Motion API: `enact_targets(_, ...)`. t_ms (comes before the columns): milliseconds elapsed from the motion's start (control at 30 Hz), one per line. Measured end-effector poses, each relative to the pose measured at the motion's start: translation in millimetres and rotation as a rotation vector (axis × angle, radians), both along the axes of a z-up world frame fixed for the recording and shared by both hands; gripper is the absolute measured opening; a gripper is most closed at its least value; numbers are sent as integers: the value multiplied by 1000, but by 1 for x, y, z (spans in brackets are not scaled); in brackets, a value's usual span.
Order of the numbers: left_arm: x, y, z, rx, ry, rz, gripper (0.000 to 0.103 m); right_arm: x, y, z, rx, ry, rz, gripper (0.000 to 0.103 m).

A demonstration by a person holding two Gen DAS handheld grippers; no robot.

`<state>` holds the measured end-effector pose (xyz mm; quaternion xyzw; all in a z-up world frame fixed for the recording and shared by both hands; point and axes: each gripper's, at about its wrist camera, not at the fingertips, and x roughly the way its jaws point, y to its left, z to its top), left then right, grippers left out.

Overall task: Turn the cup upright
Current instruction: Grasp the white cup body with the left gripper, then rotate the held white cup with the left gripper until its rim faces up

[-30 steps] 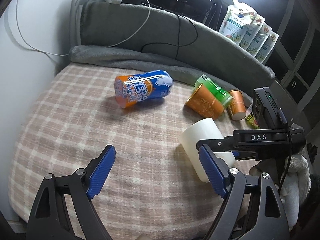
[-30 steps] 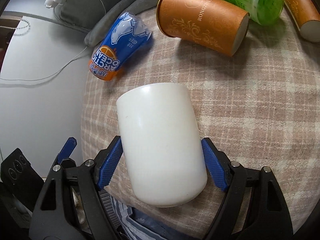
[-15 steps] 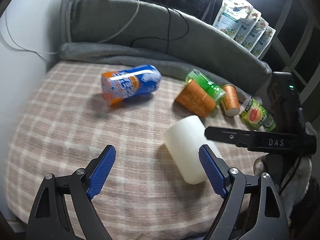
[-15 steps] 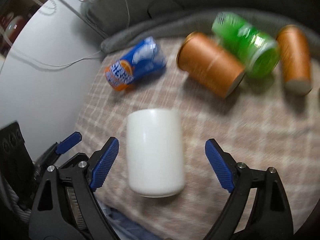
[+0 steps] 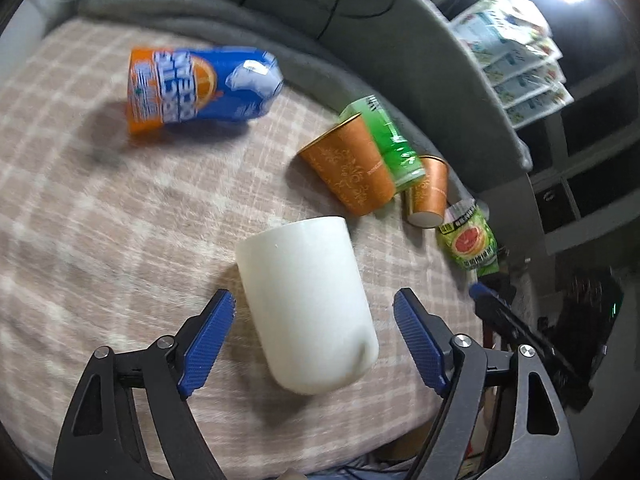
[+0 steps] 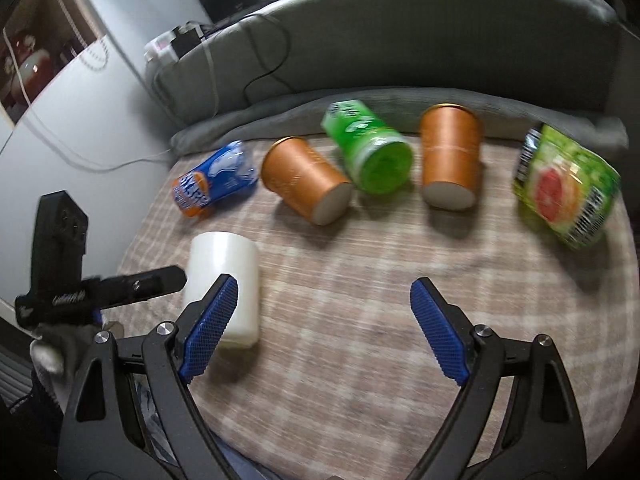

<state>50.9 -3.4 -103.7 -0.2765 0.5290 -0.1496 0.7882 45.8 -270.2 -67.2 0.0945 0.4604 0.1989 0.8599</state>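
A plain white cup (image 5: 308,304) lies on its side on the checked blanket (image 5: 100,208), near the front edge. My left gripper (image 5: 314,338) is open, with one blue pad on each side of the cup and a gap on both sides. In the right wrist view the white cup (image 6: 224,280) lies at the left, partly behind my left pad. My right gripper (image 6: 324,326) is open and empty over bare blanket, to the right of the cup. The other gripper shows as a black bar (image 6: 104,290) beside the cup.
Other items lie on their sides further back: a blue and orange cup (image 5: 200,86), two brown paper cups (image 6: 306,180) (image 6: 450,160), a green can (image 6: 366,146) and a green grapefruit can (image 6: 566,184). A grey cushion (image 6: 400,28) runs along the back. A white wall stands at the left.
My right gripper has let go of the white cup and drawn back to the right. My left gripper has moved right and forward, and its pads now stand on both sides of the cup.
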Motion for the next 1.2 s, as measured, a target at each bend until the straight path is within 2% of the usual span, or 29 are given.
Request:
enact_targets(100, 8, -3, -10, -25, 45, 28, 77, -3, -7, -4, 11, 5, -12, 90)
enact_targets(300, 15, -4, -13, -9, 51, 50, 77, -8, -11, -11, 22, 12, -2, 90)
enact_targets(467, 24, -4, -18, 7, 54, 52, 74, -9, -7, -14, -1, 3, 2, 90)
enact_targets(600, 30, -6, -23, 3, 62, 41, 75, -10, -4, -16, -28, -3, -6, 90)
enact_targets(833, 32, -12, -21, 28, 42, 19, 74, -15, 3, -15, -148, -70, -42, 90)
enact_targets(1000, 29, -15, -18, 48, 18, 13, 74, -18, 6, -12, -189, -112, -59, 90)
enact_targets(1200, 22, -21, -7, 112, -51, -8, 74, -21, 5, -7, -197, -143, -79, 90)
